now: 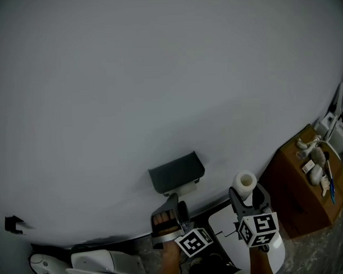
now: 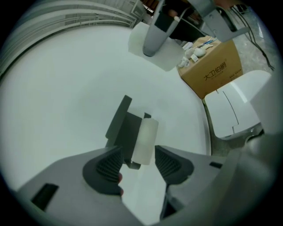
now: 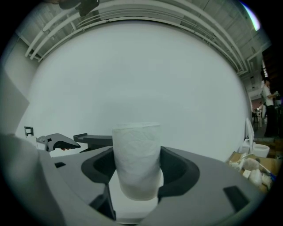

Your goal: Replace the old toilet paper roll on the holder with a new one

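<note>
The right gripper (image 3: 135,164) clamps the likely soft, light new roll (image 3: 136,152) by its sides; the open, empty left gripper (image 2: 138,164) faces the holder's (image 2: 118,123) old roll (image 2: 146,141).

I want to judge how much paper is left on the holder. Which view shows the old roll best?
The left gripper view: the old roll sits full-length just beyond the left gripper's open jaws. The head view shows only a pale sliver under the holder; the right gripper view shows the holder edge-on, not that roll.
</note>
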{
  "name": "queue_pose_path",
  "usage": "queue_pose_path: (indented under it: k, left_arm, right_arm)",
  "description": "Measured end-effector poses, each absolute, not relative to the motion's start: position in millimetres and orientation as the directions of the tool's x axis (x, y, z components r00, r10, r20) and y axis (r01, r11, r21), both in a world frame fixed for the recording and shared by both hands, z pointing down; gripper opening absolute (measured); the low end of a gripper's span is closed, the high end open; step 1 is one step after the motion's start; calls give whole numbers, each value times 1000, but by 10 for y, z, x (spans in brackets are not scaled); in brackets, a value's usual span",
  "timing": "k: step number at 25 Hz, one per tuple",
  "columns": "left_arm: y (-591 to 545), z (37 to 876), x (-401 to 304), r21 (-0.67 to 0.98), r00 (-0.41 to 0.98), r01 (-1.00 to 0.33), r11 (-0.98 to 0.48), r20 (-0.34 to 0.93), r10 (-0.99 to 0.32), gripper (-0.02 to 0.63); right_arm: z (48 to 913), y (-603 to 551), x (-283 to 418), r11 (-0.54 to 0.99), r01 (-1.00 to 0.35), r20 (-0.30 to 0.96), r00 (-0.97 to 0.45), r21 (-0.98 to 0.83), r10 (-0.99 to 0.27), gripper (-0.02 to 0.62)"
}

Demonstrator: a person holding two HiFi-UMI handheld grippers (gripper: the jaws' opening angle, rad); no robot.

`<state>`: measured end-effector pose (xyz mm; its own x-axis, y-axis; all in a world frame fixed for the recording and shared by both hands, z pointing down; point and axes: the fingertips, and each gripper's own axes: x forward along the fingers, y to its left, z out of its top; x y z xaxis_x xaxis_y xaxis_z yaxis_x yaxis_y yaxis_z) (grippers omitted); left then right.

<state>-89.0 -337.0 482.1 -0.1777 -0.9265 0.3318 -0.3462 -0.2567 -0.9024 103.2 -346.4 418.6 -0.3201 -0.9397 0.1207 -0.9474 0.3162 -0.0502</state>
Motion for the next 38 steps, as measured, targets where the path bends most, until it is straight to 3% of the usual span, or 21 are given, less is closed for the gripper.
queue_pose_path:
  k: [16, 25, 38]
  left_arm:
    - [-3761, 5134, -827, -928, -210, -190, -320, 357, -910, 211]
    - [-3820, 5078, -774, -948, -232, -157, -278, 309, -922, 188]
    - [-4089, 4991, -162, -960, -116, -109, -260, 272, -955, 186]
  right_arm:
    - [4271, -3540, 1366, 248, -968, 145, -253, -47, -957, 301]
    - [4329, -3568, 1452, 231, -971, 156, -237, -57, -959, 299]
    - [4405, -3583, 1833, 155, -986, 171, -164, -65, -972, 299]
